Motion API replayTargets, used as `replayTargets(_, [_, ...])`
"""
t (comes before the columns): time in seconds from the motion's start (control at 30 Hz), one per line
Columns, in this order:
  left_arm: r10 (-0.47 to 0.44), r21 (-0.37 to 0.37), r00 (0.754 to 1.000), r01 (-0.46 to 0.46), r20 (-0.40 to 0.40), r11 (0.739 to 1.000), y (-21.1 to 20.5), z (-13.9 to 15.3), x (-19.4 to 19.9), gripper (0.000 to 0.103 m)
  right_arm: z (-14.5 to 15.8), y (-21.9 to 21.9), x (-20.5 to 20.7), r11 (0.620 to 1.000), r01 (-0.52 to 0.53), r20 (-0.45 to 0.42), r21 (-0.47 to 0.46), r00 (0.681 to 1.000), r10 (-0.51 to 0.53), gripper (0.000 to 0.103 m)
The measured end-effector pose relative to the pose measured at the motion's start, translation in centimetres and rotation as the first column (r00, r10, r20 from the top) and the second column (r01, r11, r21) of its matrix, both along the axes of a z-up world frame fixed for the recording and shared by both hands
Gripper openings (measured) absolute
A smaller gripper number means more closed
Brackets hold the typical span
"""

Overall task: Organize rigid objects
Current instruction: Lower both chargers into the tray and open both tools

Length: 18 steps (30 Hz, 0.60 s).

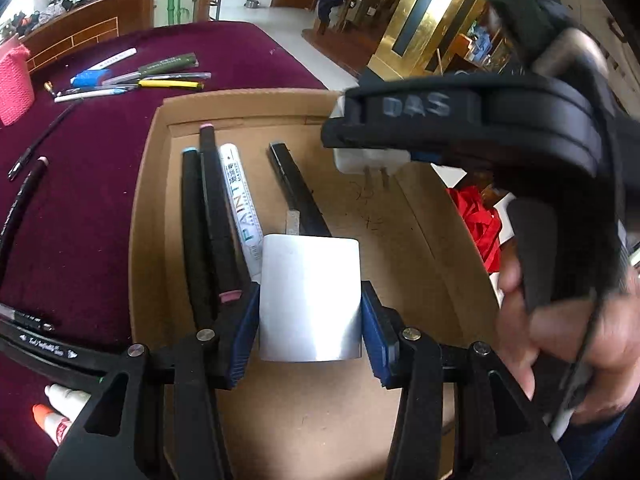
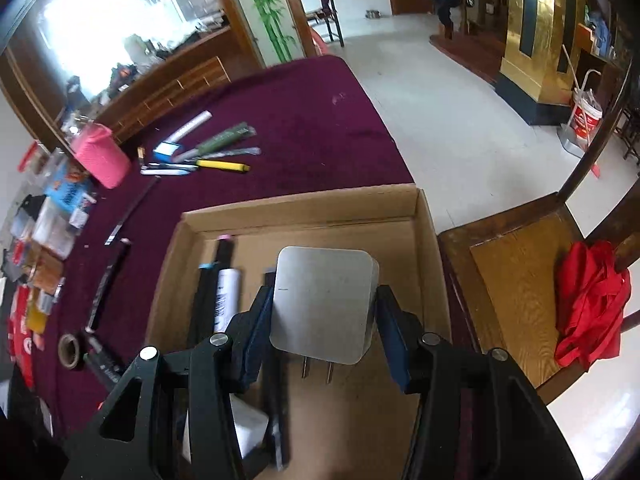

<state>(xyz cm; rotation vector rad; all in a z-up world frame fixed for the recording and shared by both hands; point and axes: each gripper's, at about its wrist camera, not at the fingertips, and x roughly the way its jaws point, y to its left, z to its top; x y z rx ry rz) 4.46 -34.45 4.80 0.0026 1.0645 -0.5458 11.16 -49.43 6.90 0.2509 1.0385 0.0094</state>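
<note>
A lived-in home: a wooden staircase [image 2: 460, 4] with clothes draped on its post, a dining chair [image 2: 520, 280], a carved sideboard [image 2: 172, 88] (cluttered on top), pale tiled floor [image 2: 420, 92], and a desk [image 2: 300, 120] under maroon cloth.

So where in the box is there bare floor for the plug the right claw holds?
Bare cardboard lies between the lone black marker and the box's right wall. The left side is crowded with markers, including the white paint marker.
</note>
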Motion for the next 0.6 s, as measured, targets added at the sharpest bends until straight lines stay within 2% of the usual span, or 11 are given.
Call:
replayTargets(0.33, [0.0,0.009,1.0,-0.001,0.021,1.0,-0.6,0.2,-0.3,0.046,-1.7,0.2,1.4,1.0,-0.018,-0.054,-0.018,0.998,0.017,0.046])
replayTargets(0.6, [0.005,-0.015,1.0,-0.005,0.012,1.0,-0.1,0.0,-0.3,0.046,-1.4,-0.7,1.3,1.0,-0.002,-0.036,0.019,0.999,0.002,0.047])
